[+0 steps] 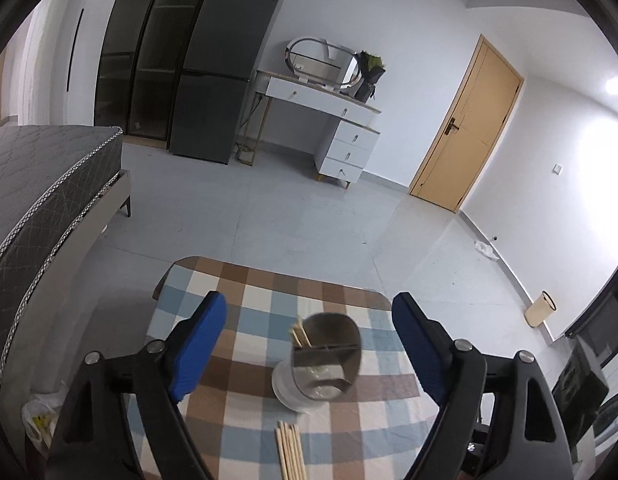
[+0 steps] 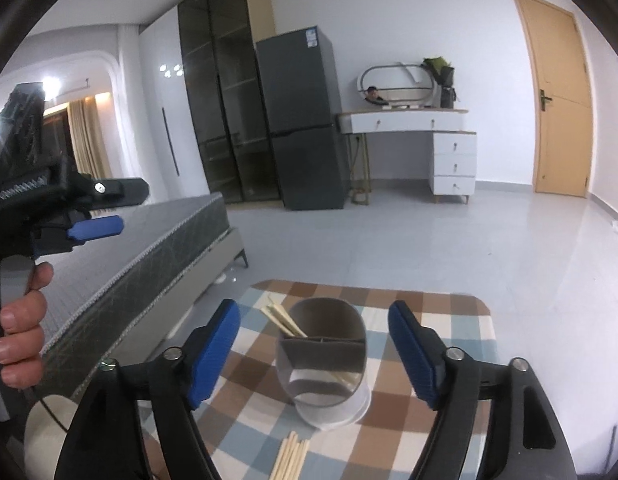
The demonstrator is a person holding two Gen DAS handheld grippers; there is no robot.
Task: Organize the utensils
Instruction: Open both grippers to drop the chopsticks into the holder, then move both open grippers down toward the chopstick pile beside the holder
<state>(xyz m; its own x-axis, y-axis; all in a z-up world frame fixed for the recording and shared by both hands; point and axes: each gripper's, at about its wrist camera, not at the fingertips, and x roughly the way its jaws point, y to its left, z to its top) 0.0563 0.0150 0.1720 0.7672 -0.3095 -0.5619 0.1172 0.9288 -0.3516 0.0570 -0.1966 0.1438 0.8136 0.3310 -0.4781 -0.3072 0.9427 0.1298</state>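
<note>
A grey utensil holder (image 1: 323,360) with an inner divider and a white base stands on the checked tablecloth (image 1: 253,308). A few wooden chopsticks (image 1: 299,334) lean in its left compartment. More loose chopsticks (image 1: 291,452) lie on the cloth in front of it. My left gripper (image 1: 309,300) is open above and before the holder, with nothing between its blue pads. In the right wrist view the holder (image 2: 323,364), the chopsticks in it (image 2: 281,318) and the loose chopsticks (image 2: 291,456) show again. My right gripper (image 2: 313,308) is open and empty. The left gripper (image 2: 133,208) hovers at the far left in a hand (image 2: 21,320).
A bed (image 2: 149,252) with a grey mattress runs along the table's left side. Across the tiled floor stand a dark fridge (image 2: 305,120), a glass cabinet (image 2: 221,100), a white dressing table (image 2: 453,152) and a wooden door (image 2: 557,96). A small bin (image 1: 541,308) sits by the right wall.
</note>
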